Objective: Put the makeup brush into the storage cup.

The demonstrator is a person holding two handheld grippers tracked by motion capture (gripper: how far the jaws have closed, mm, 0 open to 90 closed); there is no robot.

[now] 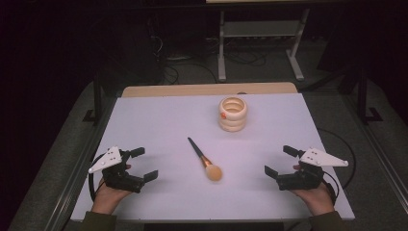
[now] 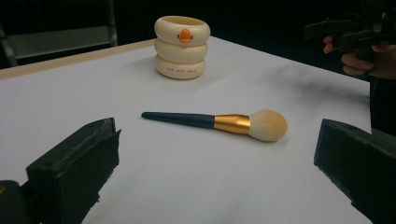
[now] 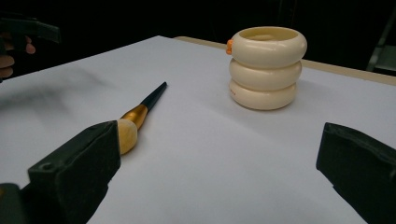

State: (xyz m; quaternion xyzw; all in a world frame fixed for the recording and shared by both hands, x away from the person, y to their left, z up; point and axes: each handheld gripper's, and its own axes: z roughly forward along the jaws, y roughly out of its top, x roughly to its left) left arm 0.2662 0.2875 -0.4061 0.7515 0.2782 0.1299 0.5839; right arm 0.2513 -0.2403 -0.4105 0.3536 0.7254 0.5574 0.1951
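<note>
Looking down from the high view, a makeup brush lies flat on the white table, its dark handle pointing toward the far side and its pale bristle head toward the person. A cream ringed holder stands upright beyond the brush, well apart from it. The left gripper rests to the left of the brush and the right gripper to its right, each well apart from it, jaws spread wide with nothing between them. The person's hands are partly hidden under the gripper bodies, and the sleeves are cut off at the bottom edge.

From the left gripper view, the brush lies beyond the two black jaws, which stand wide at the frame's lower corners (both cut off by the edges). The holder stands behind the brush, an orange beak on its top ring. The other gripper is dark and hard to make out against the black background.

From the right gripper view, the jaws again stand wide and empty. The near jaw covers part of the bristle head of the brush; the holder stands past the brush, its orange mark barely showing at the rim's side.
</note>
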